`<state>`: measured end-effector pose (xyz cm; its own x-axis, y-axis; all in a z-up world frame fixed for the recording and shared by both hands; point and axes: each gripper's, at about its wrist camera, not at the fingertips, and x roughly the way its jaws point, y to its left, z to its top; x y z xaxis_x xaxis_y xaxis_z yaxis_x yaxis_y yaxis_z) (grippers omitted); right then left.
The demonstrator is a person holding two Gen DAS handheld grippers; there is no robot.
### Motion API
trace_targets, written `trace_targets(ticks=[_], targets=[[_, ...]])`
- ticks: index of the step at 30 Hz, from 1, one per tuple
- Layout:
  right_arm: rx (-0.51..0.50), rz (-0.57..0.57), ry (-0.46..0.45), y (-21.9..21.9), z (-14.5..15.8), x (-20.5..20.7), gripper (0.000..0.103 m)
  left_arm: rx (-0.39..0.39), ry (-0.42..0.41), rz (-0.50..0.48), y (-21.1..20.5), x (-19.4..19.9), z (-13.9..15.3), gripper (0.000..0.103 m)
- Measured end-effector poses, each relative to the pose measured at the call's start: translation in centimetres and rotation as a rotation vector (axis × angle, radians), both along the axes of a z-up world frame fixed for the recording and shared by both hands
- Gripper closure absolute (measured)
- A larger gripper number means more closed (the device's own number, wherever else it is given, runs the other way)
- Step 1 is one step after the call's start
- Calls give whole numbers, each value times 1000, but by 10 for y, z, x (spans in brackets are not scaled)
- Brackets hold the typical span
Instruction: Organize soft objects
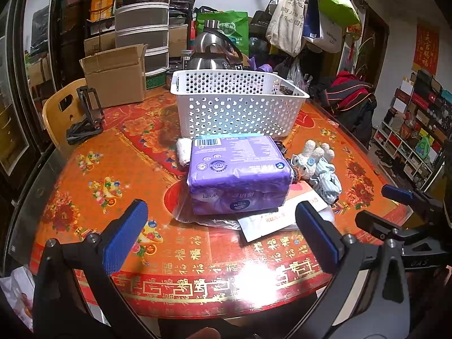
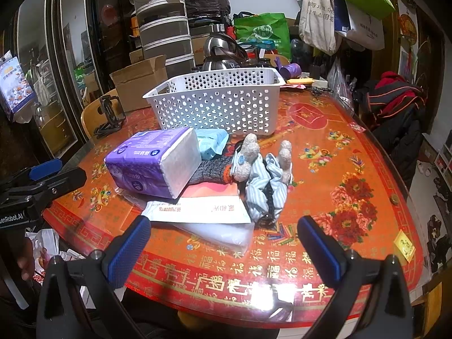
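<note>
A purple tissue pack [image 1: 239,173] [image 2: 154,163] lies in the middle of the round red table [image 1: 113,169] [image 2: 353,152], in front of a white perforated basket [image 1: 240,104] [image 2: 217,104]. Right of the pack lie a fuzzy cream plush item [image 1: 313,152] [image 2: 250,155], a striped blue cloth [image 1: 327,180] [image 2: 264,189] and a grey knit piece [image 2: 212,172]. A light blue packet [image 2: 210,142] sits behind the pack. My left gripper [image 1: 221,236] hovers open short of the pack. My right gripper [image 2: 223,250] hovers open before the white envelope [image 2: 203,207] [image 1: 271,221].
A cardboard box [image 1: 115,76] [image 2: 138,82], stacked containers [image 1: 144,25], a steel kettle [image 1: 209,48] and a black stand [image 1: 87,115] crowd the far left. Hanging bags [image 1: 305,14] and piled clothes [image 2: 395,99] stand to the right. A white roll [image 1: 183,151] lies left of the pack.
</note>
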<state>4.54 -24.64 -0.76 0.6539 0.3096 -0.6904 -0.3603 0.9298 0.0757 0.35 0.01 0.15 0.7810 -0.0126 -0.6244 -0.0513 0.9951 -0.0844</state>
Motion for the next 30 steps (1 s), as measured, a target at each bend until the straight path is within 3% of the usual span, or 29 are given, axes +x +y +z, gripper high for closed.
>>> trace_targets(ticks=[30], targets=[[-2, -2, 12, 0, -2, 1, 0, -4, -1, -2, 0, 0, 1, 0]])
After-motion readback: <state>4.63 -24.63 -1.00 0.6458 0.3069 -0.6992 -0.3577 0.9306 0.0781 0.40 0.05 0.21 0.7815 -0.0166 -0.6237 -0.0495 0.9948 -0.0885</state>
